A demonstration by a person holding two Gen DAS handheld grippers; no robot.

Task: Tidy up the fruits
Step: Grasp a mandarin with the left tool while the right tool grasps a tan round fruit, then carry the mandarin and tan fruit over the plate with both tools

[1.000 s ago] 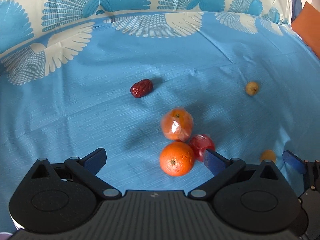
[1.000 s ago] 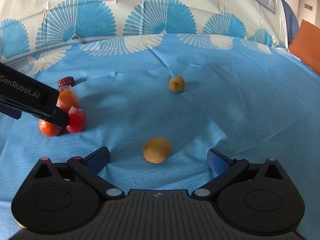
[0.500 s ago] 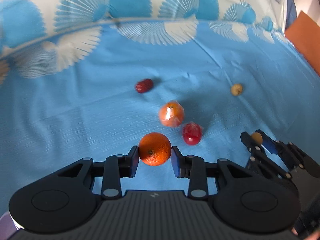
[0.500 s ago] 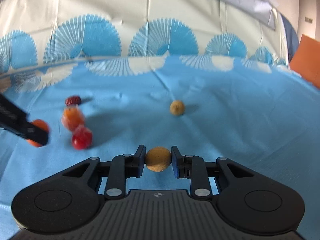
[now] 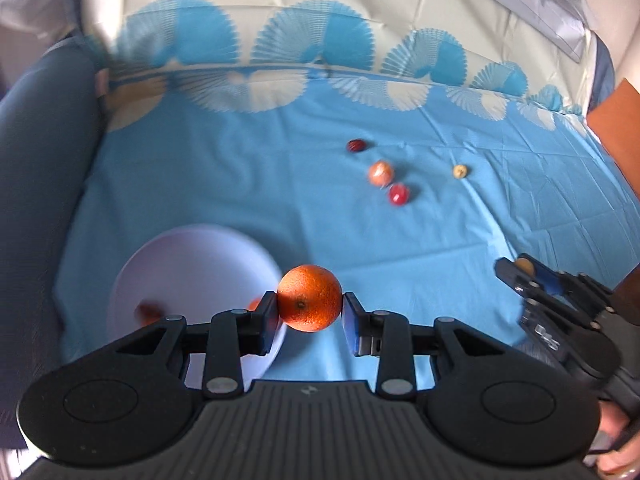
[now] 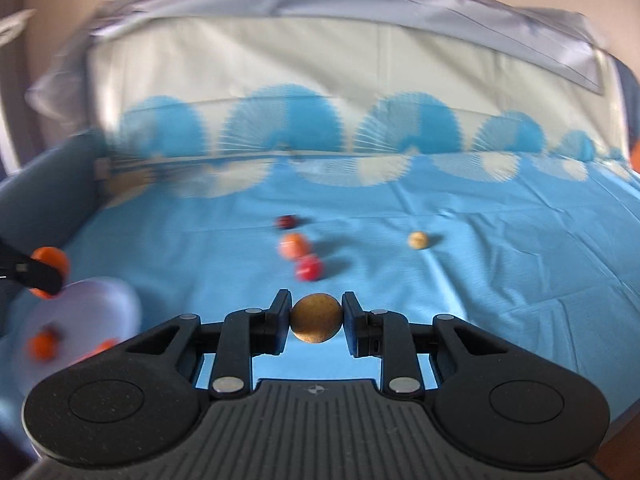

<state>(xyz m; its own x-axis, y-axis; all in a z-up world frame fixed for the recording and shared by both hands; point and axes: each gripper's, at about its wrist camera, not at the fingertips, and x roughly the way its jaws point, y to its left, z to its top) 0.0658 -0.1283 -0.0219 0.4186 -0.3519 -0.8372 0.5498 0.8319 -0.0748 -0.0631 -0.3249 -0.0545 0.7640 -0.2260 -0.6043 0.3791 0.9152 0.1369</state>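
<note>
While both tools are loaded, two fruits are being carried above the blue cloth (image 5: 240, 184) that covers the bench. The left tool (image 5: 310, 312) is clamped on an orange (image 5: 310, 298), held across its widest part just beside the near right rim of a white bowl (image 5: 192, 256), not yet over it. The right tool (image 6: 316, 318) is clamped on a small brown fruit (image 6: 316, 318), gripped likewise at its middle. The orange is judged firm but slightly yielding, with a dimpled skin that gives the pads good purchase; being round, it could roll out if taken off-centre, so a hold across its equator is suited. The brown fruit is judged light, with a thin, dry shell, and only a gentle squeeze should be needed to avoid cracking it. Four fruits are left on the cloth, well apart from the bowl: a dark red one (image 5: 356, 146), a pale orange one (image 5: 380, 172) that appears wrapped, a bright red one (image 5: 399, 194) just beside it, and a small yellowish one (image 5: 460, 171) off to the right. From the left wrist view the bowl's inside is seen, with blurred orange pieces partly hidden behind the tool, and the right tool is seen from the side with its fruit. From the right wrist view the brown fruit's speckled skin is shown closely, while the bowl (image 6: 100, 300) appears only as a blur at the left edge.
</note>
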